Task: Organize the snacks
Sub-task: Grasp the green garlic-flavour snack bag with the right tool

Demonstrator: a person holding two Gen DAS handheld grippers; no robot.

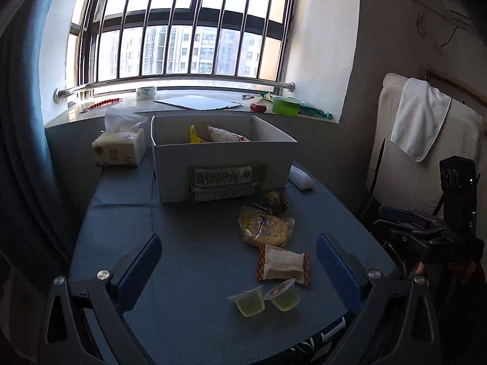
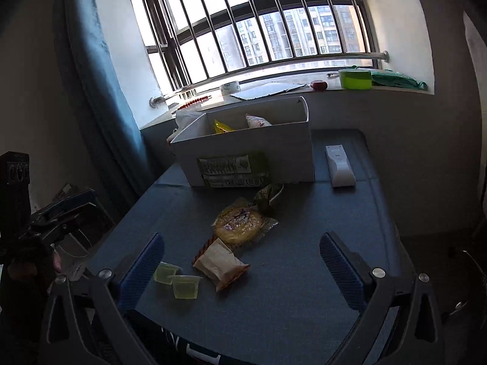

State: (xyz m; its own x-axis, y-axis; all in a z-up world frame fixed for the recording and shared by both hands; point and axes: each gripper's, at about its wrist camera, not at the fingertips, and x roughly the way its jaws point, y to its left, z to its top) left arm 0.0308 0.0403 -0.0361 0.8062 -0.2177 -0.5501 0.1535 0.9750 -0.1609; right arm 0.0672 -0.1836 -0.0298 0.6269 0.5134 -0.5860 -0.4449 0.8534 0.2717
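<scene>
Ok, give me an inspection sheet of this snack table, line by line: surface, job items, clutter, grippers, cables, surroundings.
Surface: blue table, creased cover, mostly bare in front.
Job's things: white box holds two packets already; outside it lie two green jelly cups, a white wrapped snack, a yellow round packet and a dark green wrapped snack by the box.
Clutter: tissue pack left of the box, white remote to its right.
Grippers: left gripper and right gripper both open, holding nothing.
Cables: nothing seen.
Surroundings: barred window, cluttered sill, blue curtain, towel on a white panel.
</scene>
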